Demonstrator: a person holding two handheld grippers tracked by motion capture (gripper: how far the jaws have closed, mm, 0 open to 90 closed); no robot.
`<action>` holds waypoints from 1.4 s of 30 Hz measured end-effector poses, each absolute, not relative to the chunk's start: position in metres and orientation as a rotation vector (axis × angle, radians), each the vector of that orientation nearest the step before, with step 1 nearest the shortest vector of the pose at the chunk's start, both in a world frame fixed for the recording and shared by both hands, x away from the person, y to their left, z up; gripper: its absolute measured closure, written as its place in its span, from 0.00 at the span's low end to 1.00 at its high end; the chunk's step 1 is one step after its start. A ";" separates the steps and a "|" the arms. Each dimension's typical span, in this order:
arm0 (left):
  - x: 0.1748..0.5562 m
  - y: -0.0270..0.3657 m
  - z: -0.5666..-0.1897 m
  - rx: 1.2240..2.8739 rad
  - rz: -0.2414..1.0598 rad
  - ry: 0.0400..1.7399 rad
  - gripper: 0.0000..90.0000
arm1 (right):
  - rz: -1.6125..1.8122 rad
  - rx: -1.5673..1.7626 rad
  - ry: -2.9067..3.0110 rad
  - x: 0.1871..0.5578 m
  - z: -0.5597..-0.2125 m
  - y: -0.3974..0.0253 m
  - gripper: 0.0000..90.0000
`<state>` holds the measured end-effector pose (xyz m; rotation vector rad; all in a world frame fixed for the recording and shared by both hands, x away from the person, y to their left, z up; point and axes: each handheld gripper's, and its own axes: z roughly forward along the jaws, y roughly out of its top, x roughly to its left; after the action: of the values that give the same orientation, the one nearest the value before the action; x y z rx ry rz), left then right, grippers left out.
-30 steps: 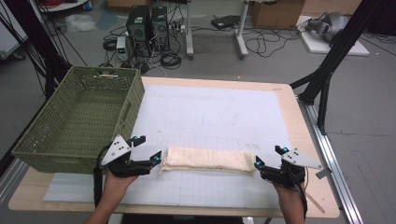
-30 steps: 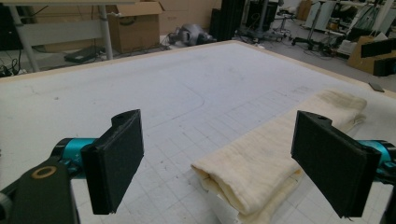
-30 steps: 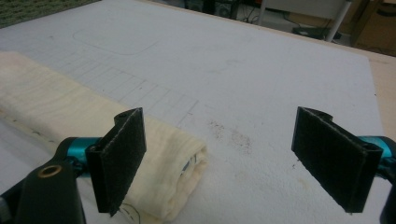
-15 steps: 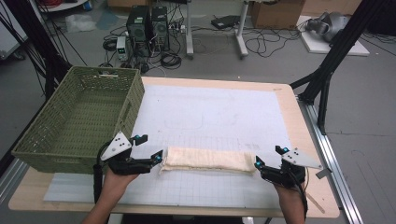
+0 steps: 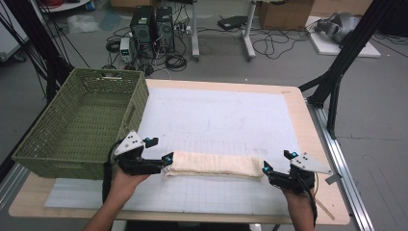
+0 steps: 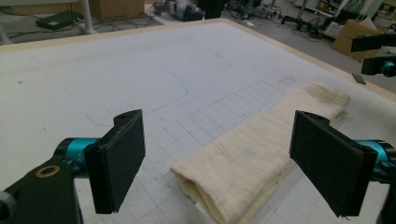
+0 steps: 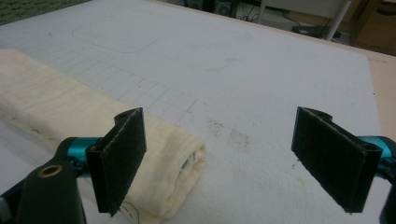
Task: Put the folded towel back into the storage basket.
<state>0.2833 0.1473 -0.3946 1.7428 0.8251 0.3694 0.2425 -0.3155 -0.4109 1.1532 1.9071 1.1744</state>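
Long folded cream cloth near the worktop's front edge, left tongs and right tongs wide open at its 2 ends, gripping nothing, green woven basket at left edge

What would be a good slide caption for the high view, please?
Two open claws, left and right, flank a folded cream towel beside a green basket.

no readable text, labels or numbers anywhere; mat carries only a printed grid and faint outlines, no legible markings
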 end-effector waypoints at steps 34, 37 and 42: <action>0.313 0.113 -0.438 2.046 0.226 1.028 0.34 | 1.174 1.160 1.930 0.244 -0.413 -0.315 0.18; 0.310 0.109 -0.442 2.080 0.241 1.018 0.34 | 1.175 1.164 1.930 0.244 -0.413 -0.316 0.18; 0.307 0.107 -0.442 2.116 0.294 0.987 0.40 | 1.172 1.157 1.933 0.244 -0.414 -0.315 0.18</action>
<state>0.3075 0.1070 -0.4422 2.1159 0.9872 0.2941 0.2445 -0.3153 -0.4136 1.1570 1.9328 1.1716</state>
